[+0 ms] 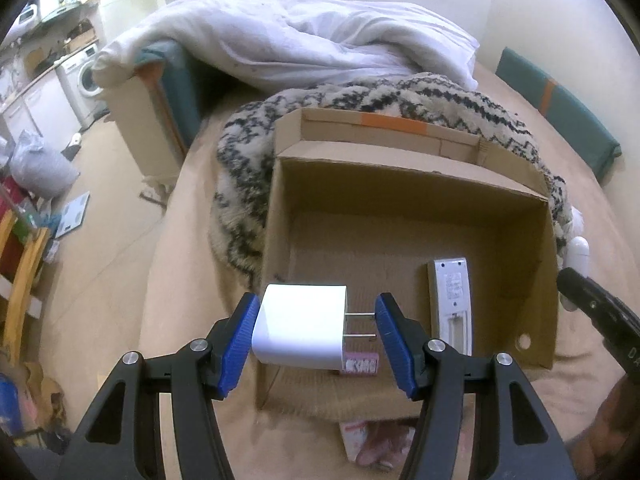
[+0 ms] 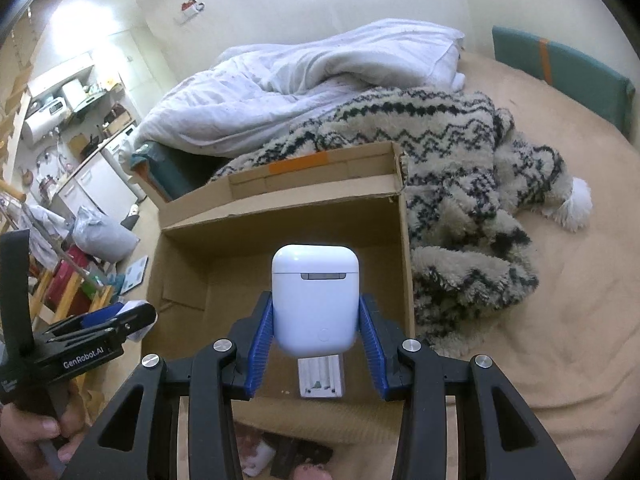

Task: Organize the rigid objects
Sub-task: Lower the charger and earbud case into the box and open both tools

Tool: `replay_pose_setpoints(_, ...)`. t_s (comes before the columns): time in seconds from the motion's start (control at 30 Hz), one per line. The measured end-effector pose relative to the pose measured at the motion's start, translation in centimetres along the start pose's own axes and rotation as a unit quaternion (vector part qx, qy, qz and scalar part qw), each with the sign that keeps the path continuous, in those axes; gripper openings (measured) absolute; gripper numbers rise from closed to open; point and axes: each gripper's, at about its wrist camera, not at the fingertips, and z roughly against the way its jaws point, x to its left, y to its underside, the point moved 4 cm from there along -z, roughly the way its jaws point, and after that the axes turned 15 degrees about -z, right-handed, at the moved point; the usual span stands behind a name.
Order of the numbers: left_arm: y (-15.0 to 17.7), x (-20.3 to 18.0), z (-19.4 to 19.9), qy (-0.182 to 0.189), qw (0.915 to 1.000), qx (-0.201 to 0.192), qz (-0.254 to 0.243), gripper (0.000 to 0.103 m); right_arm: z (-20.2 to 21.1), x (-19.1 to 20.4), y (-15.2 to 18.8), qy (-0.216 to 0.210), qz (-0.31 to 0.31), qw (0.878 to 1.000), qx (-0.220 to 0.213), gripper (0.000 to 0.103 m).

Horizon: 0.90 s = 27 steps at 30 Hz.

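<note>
My left gripper (image 1: 316,334) is shut on a white plug adapter (image 1: 300,328); one pad presses its body, the other its two metal prongs. It hangs over the near left corner of an open cardboard box (image 1: 408,184). A grey remote (image 1: 450,300) lies face down in the box, and a small pink item (image 1: 360,364) shows under the adapter. My right gripper (image 2: 316,344) is shut on a white earbud case (image 2: 315,300), held upright above the cardboard box (image 2: 406,248). Below the case, the remote (image 2: 321,378) shows its open battery bay. The other gripper (image 2: 100,328) sits at the left.
The box rests on a beige bed (image 2: 560,320) beside a black-and-cream fuzzy blanket (image 2: 460,184) and a white duvet (image 1: 288,44). Small items (image 2: 280,456) lie on the bed before the box. The floor on the left holds bags and a scale (image 1: 72,212).
</note>
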Motion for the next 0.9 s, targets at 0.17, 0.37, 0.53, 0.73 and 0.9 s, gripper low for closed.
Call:
replay_pose_setpoints(0.17, 0.1, -1.1, -2.4, 0.011, 0.9999, -0.002, -0.011, 0.056, -2.1, -0.8, 0.9, 0.006, -0.020, 0.999, 0.037, 0.043)
replay_pose_setpoints(0.37, 1.4, -2.2, -5.0, 0.031, 0.9989, 0.026, -0.022, 0.056, -4.0, -1.5, 2.5, 0.030, -0.018, 0.996, 0.079, 0.044)
replay_pose_setpoints(0.53, 1.7, -2.4, -6.3, 0.037, 0.9983, 0.039, -0.022, 0.056, -5.2, -1.5, 3.4, 0.041, -0.015, 0.994, 0.099, 0.044)
replay_pose_setpoints(0.73, 2.1, -3.0, -6.9, 0.033, 0.9977, 0.045, -0.039, 0.056, -5.9, -1.6, 4.2, 0.049, -0.011, 0.992, 0.114, 0.044)
replay_pose_setpoints(0.9, 2.0, -3.4, -6.4, 0.033, 0.9977, 0.034, -0.049, 0.056, -6.2, -1.6, 4.3, 0.051, -0.006, 0.992, 0.119, 0.044)
